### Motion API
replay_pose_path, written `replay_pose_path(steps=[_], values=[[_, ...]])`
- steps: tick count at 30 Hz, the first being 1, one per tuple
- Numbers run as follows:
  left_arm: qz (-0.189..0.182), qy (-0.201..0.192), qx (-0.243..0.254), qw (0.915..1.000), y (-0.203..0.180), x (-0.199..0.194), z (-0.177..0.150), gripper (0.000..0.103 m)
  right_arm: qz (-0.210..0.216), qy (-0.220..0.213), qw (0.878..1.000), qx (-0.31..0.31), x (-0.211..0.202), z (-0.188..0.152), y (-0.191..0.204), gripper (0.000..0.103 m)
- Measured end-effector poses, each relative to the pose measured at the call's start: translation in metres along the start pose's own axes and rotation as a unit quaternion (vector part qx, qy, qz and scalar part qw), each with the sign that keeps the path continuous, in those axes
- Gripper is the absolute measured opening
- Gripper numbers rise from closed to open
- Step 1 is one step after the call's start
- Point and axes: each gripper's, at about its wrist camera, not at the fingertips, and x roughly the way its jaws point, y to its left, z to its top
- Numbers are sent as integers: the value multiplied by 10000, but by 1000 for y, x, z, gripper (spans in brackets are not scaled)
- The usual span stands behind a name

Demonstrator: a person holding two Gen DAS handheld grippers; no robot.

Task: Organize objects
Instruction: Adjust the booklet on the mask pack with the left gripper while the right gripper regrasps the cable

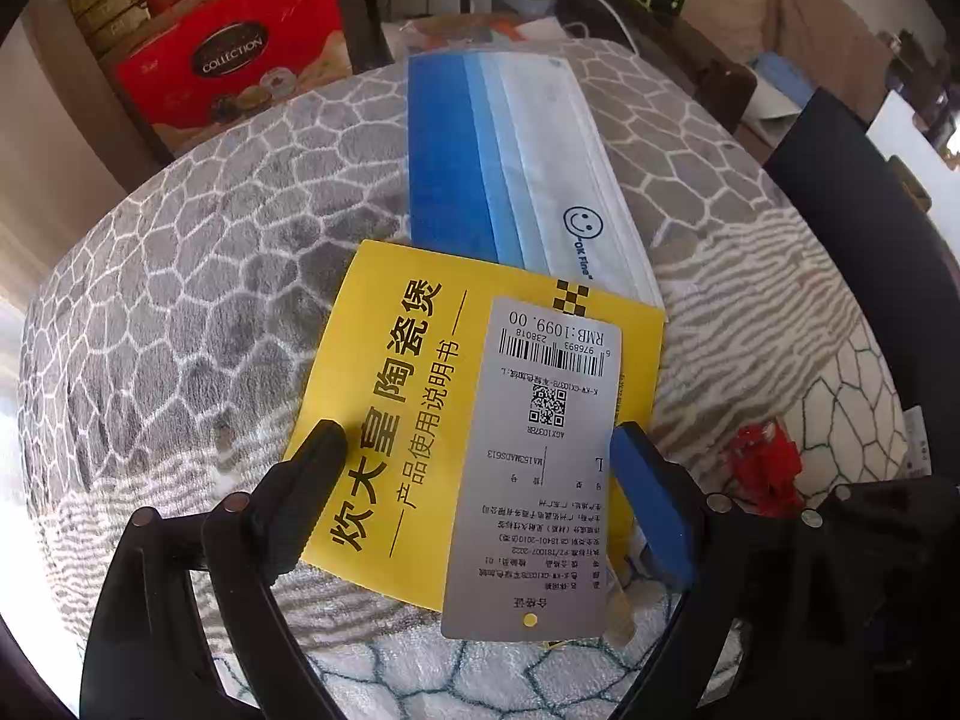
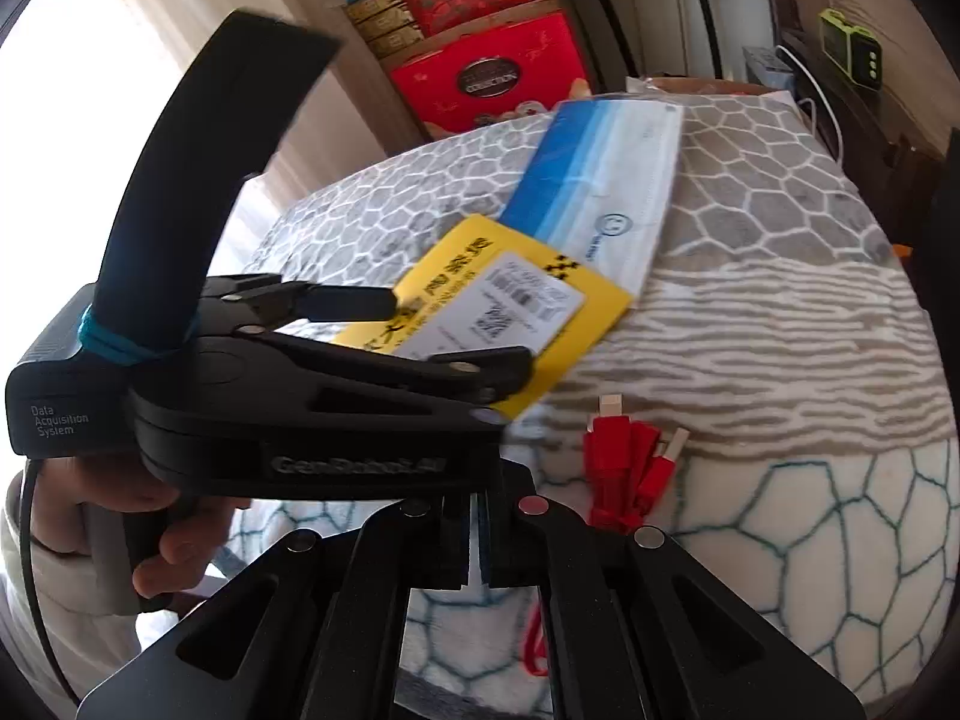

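A: Yellow card stock is seen at the middle of the blanket-covered surface: a yellow booklet printed with black characters, with a grey hang tag laid on top of it, barcode end toward the far edge.

B: How are the left tongs set?

A: They are spread wide, one black finger over the booklet's left margin and one blue-padded finger just beside the tag's right edge. Neither pad is seen pressing on the paper. In the right wrist view the tool is gripped by a person's hand at the near left.

B: And the right tongs?

A: They are pressed together, with nothing pinched between them, over the near edge of the blanket.

B: What else is laid out?

A: A blue-and-white mask packet marked with a smiley is lying toward the far edge, its near end tucked under the booklet's far corner. A bundle of red cable with several plugs is set apart toward the near right, clear of the booklet. Red gift boxes are stacked beyond the far left corner, and a green-framed device is placed beyond the far right.
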Motion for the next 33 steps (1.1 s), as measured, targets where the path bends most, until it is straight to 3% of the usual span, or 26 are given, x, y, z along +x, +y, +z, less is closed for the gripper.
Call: replay_pose_path(steps=[1, 5, 9, 15, 19, 22, 27, 32, 33], values=[[17, -25, -24, 10000, 0, -1, 0, 82, -25, 9, 10000, 25, -1, 0, -3, 0], [-45, -40, -110, 9999, 5, -9, 1, 48, -11, -13, 9999, 100, -5, 0, -9, 0], [-148, -32, -314, 9994, 20, -12, 3, 29, 48, -47, 9998, 208, -9, -1, -13, 0], [-428, 55, -534, 9976, 37, -17, -3, 22, 76, -71, 9994, 331, -13, 2, -20, 1], [-956, 170, -815, 9919, 45, -22, -10, 24, 46, -96, 9992, 395, -16, 5, -24, 4], [-1187, 159, -921, 9885, 45, -25, -10, 42, 55, -119, 9992, 370, -16, 4, -23, 4], [-906, 129, -827, 9924, 35, -22, -3, 71, 0, -77, 9999, 143, -9, 3, -12, 4], [-251, 263, 111, 9993, -6, -16, -4, 77, -46, -170, 9994, 287, -20, 0, -20, 4], [-124, 283, 312, 9990, -14, -15, -6, 85, -67, -202, 9992, 341, -23, -1, -23, 5]])
